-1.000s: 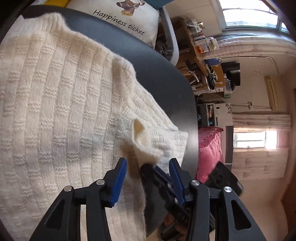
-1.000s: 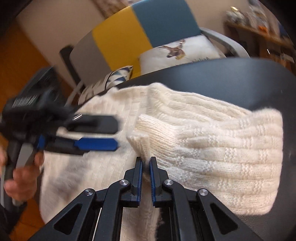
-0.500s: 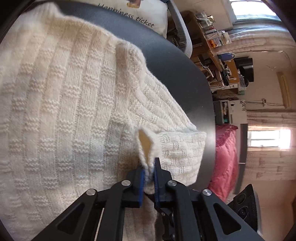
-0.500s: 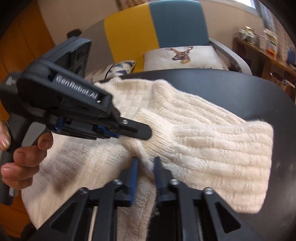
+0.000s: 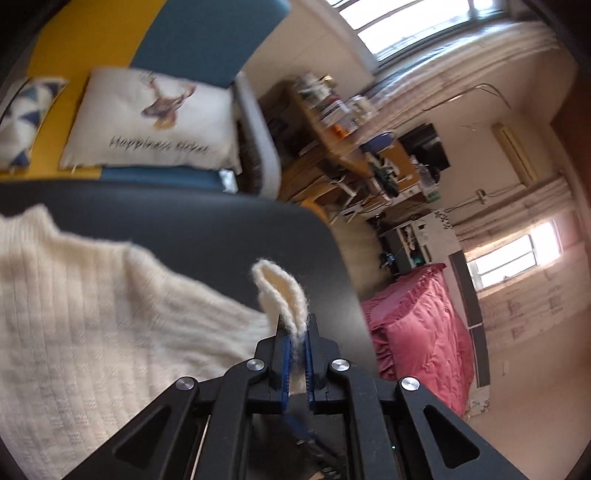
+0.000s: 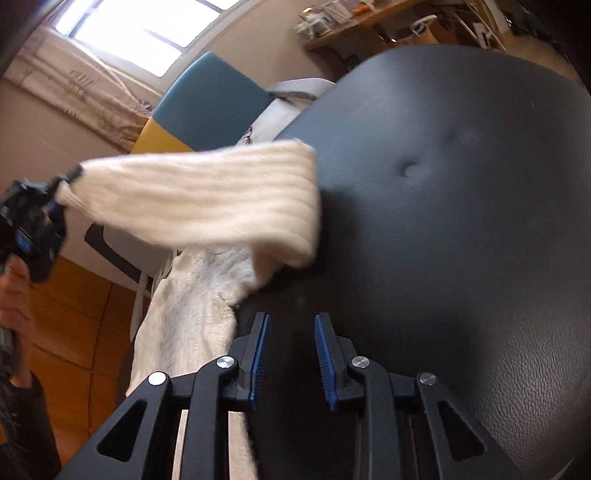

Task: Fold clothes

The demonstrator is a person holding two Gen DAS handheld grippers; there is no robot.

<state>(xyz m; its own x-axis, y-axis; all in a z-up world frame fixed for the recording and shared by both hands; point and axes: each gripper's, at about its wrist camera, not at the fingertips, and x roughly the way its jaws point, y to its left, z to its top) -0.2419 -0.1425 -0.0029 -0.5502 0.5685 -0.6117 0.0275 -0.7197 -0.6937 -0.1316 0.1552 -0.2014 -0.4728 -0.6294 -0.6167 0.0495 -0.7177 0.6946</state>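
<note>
A cream knitted sweater [image 5: 85, 332] lies on a round black padded surface [image 5: 192, 236]. My left gripper [image 5: 295, 332] is shut on a folded edge of the sweater [image 5: 280, 291], which sticks up between its blue pads and is lifted off the surface. In the right wrist view the left gripper [image 6: 62, 184] holds the sleeve [image 6: 207, 195] stretched in the air at the left. My right gripper [image 6: 291, 325] stands open over the bare black surface [image 6: 443, 221], nothing between its fingers; the sweater's body [image 6: 184, 325] lies just left of it.
A yellow and blue armchair [image 5: 177, 33] with a deer-print cushion [image 5: 147, 122] stands behind the surface. A cluttered wooden desk [image 5: 351, 147] and a pink-covered bed [image 5: 417, 325] lie to the right. A person's hand [image 6: 14, 310] holds the left gripper's handle.
My left gripper closed on the sweater's edge and lifted it up. My right gripper let go of the sweater, opened, and swung right over the bare black surface.
</note>
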